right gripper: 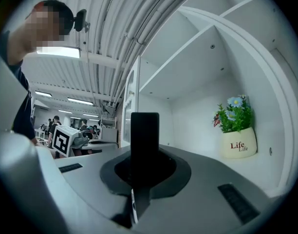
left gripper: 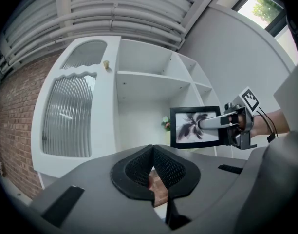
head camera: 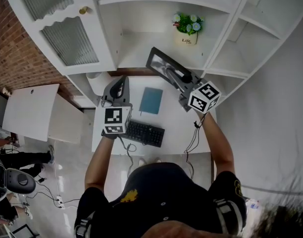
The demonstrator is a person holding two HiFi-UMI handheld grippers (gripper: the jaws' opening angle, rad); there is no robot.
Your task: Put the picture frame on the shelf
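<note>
the picture frame (head camera: 158, 61) is pinched edge-on by the right gripper (head camera: 169, 72) and held in the air just in front of the open shelf (head camera: 141, 39), with the flower pot (head camera: 187, 32) seen close behind; the left gripper (head camera: 121, 83) is held empty above the desk (head camera: 174, 120), jaws pressed together

My left claw (left gripper: 153, 152) sits closed and empty. Beyond it, my right claw (left gripper: 203, 124) grips the frame (left gripper: 185, 133) upright before the white shelf (left gripper: 151, 79), near a small plant (left gripper: 166, 124).
</note>
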